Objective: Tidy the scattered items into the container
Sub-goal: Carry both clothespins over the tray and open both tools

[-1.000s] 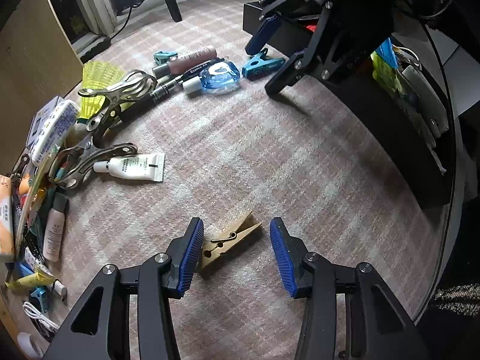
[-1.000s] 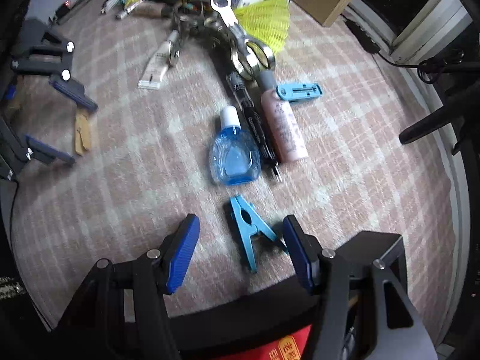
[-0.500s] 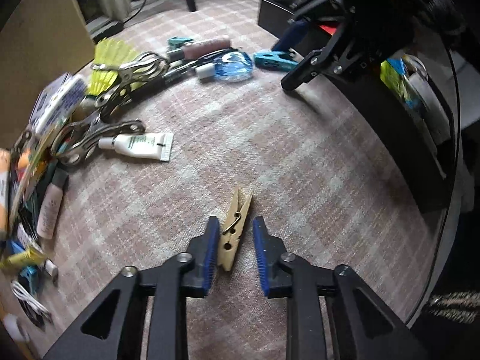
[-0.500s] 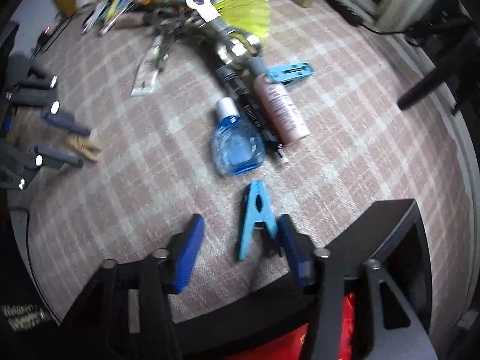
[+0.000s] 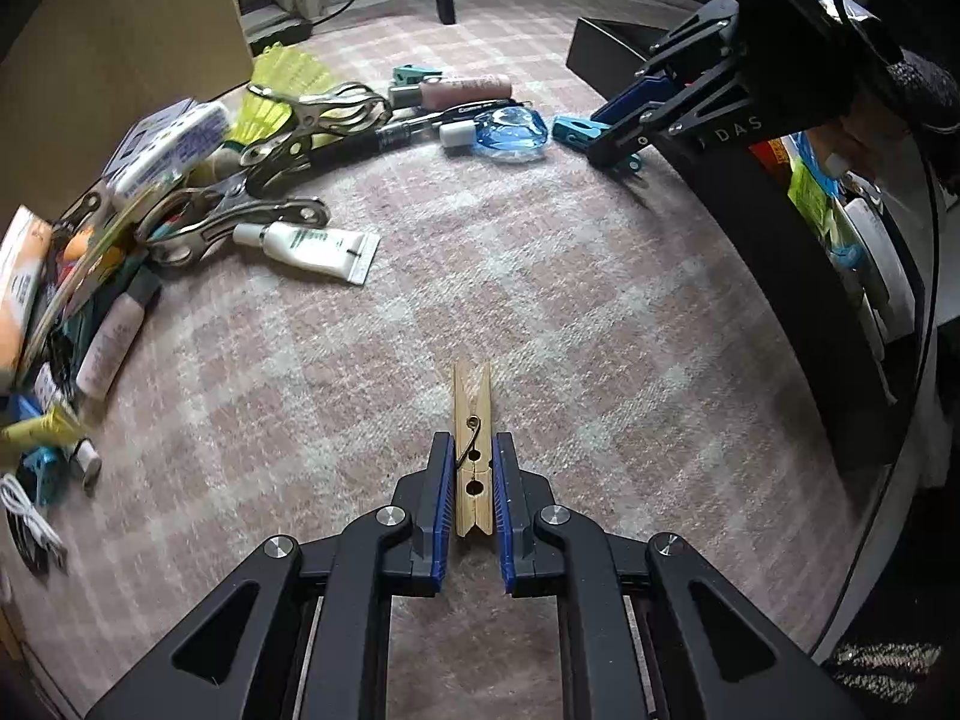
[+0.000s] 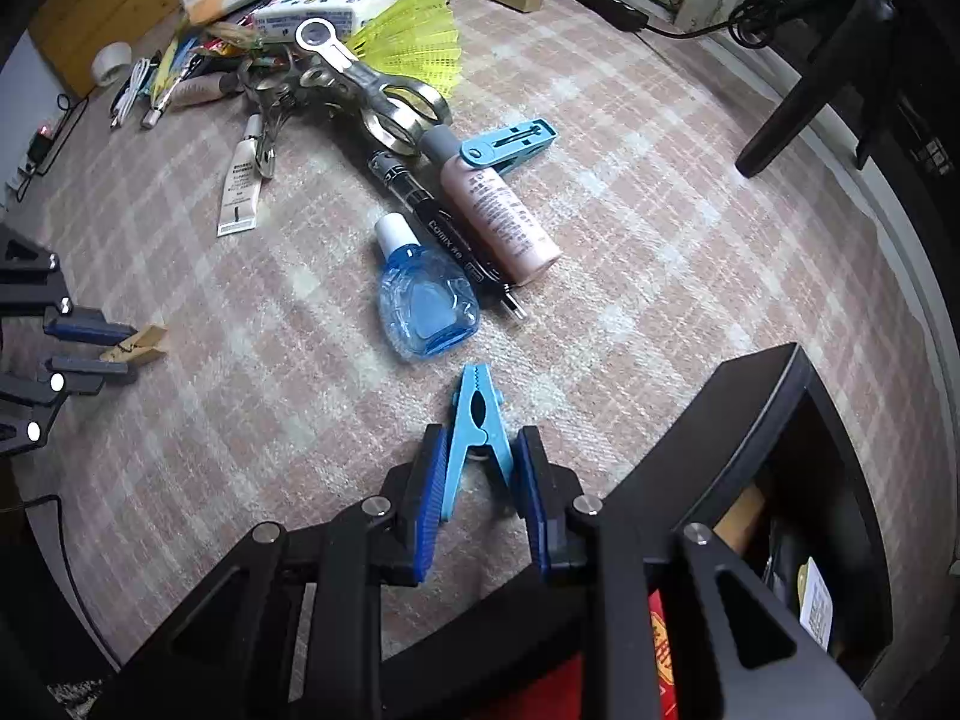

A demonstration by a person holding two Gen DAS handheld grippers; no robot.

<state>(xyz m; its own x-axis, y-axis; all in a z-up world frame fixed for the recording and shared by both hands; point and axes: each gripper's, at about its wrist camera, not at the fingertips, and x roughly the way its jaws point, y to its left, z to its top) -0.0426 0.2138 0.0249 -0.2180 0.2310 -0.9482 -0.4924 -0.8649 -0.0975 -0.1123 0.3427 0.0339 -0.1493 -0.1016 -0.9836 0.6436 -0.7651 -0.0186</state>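
The tidying is sitting partway along: the black container (image 6: 780,396) is already holding several packets and other bits, yet most of the clutter is still lying on the checked cloth (image 5: 540,300). The left gripper (image 5: 471,498) has just been closing and is now clamping a wooden clothespin (image 5: 472,420) between its blue pads, the peg still resting on the cloth, well apart from the container. The right gripper (image 6: 480,480) has also been closing and is now squeezing the spread handles of a blue plastic clip (image 6: 477,414), which is lying just beside the container's near corner. Still waiting are the blue dropper bottle (image 6: 426,306), a black pen (image 6: 444,240), a pink tube (image 6: 498,210), a white tube (image 5: 312,246), metal clamps (image 5: 312,120), a second blue clip (image 6: 510,144), a yellow shuttlecock (image 6: 420,36), and a heap of packets and cables at the far side. Both pegs are looking ready for lifting and dropping in.
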